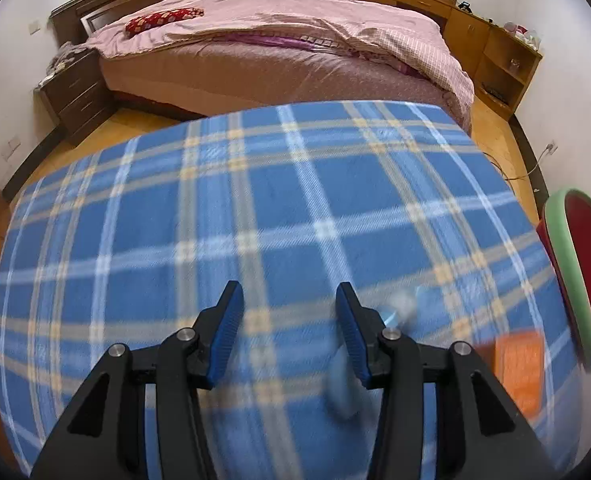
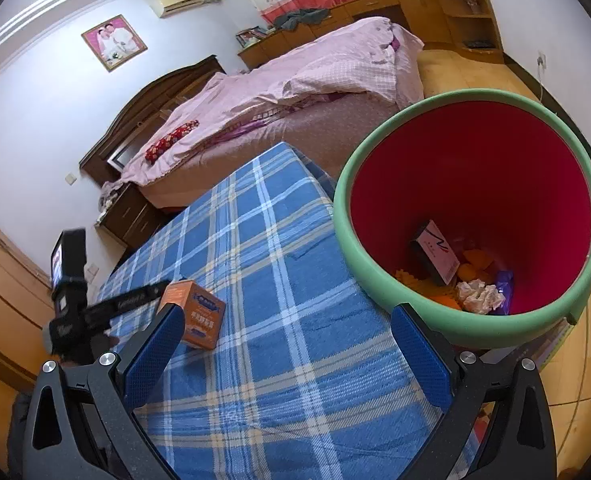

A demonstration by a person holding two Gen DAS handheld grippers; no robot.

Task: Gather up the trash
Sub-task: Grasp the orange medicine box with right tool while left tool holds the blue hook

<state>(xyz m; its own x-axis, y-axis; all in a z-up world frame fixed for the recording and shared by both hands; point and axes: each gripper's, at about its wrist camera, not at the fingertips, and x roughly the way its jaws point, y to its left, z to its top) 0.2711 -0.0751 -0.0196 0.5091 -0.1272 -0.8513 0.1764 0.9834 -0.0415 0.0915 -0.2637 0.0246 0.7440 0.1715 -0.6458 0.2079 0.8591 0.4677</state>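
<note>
A red bin with a green rim [image 2: 379,280] stands at the right edge of the blue plaid table [image 2: 279,320]; it also shows in the left wrist view [image 1: 563,240]. Inside lie a small box [image 2: 435,252], crumpled paper [image 2: 479,296] and orange scraps. An orange carton [image 2: 197,314] stands on the cloth; in the left wrist view it is a blurred orange patch [image 1: 519,372]. My left gripper [image 1: 289,300] is open and empty over the cloth [image 1: 255,208], with a blurred pale object [image 1: 343,384] beside its right finger. My right gripper [image 2: 285,320] is open and empty, between carton and bin.
A bed with pink bedding [image 1: 279,40] lies beyond the table, with a dark nightstand [image 1: 79,92] at its left and wooden cabinets [image 1: 495,48] along the far wall. The left gripper's body [image 2: 71,304] shows at the left of the right wrist view.
</note>
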